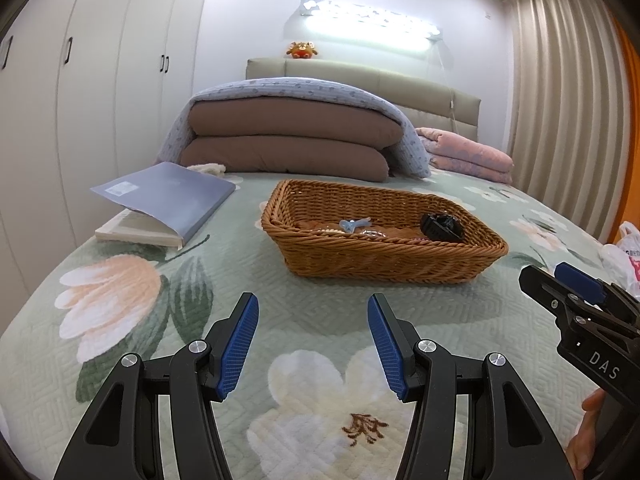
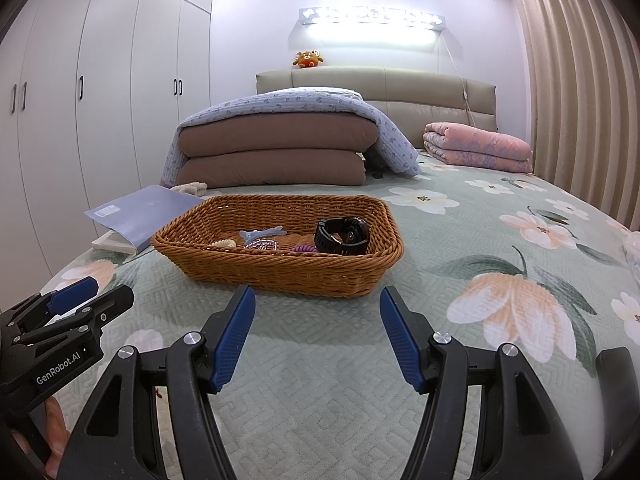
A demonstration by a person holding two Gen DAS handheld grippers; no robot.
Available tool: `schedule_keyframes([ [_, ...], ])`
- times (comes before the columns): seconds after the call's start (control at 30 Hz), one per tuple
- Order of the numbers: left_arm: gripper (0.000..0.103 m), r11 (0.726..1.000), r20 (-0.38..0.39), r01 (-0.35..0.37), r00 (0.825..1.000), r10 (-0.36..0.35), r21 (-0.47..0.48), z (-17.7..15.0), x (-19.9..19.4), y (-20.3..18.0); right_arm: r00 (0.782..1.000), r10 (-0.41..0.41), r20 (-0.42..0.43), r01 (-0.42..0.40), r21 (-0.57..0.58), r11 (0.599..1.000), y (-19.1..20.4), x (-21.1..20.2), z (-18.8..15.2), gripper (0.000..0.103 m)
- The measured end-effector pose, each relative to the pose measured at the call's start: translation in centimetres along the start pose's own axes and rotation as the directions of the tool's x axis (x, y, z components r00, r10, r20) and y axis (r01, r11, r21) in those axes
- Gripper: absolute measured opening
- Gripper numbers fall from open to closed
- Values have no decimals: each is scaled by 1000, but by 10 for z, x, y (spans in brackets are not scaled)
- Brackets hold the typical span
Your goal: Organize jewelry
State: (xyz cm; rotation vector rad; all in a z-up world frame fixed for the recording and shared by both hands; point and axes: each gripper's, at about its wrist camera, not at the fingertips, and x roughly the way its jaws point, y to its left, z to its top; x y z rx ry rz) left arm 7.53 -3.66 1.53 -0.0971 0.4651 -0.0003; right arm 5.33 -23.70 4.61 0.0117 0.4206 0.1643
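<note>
Both grippers' fingers, left (image 1: 313,344) and right (image 2: 317,336), spread empty just before the brown woven wicker basket (image 2: 280,270) holding a black watch (image 2: 342,236) at its right.

Both wrist cameras sit low over the bed (image 1: 312,320), facing the headboard (image 2: 376,88). Left view looks from left of the right gripper (image 1: 560,284); right view sees the left gripper (image 2: 96,292). Both share the nearby wicker basket (image 1: 384,264).
</note>
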Motion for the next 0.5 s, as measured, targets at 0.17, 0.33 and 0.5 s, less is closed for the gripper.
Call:
schedule_keyframes([
  [0.17, 59, 1000, -4, -2, 1000, 2, -8, 0, 1, 1, 1000, 1, -1, -1, -1, 1000, 0, 0, -1, 70],
  [0.33, 58, 1000, 8, 0, 1000, 0, -9, 1, 0, 2, 1000, 2, 0, -2, -2, 1000, 1, 1, -2, 70],
  [0.5, 59, 1000, 19, -2, 1000, 2, -2, 1, -1, 1, 1000, 2, 0, -2, -2, 1000, 1, 1, -2, 70],
])
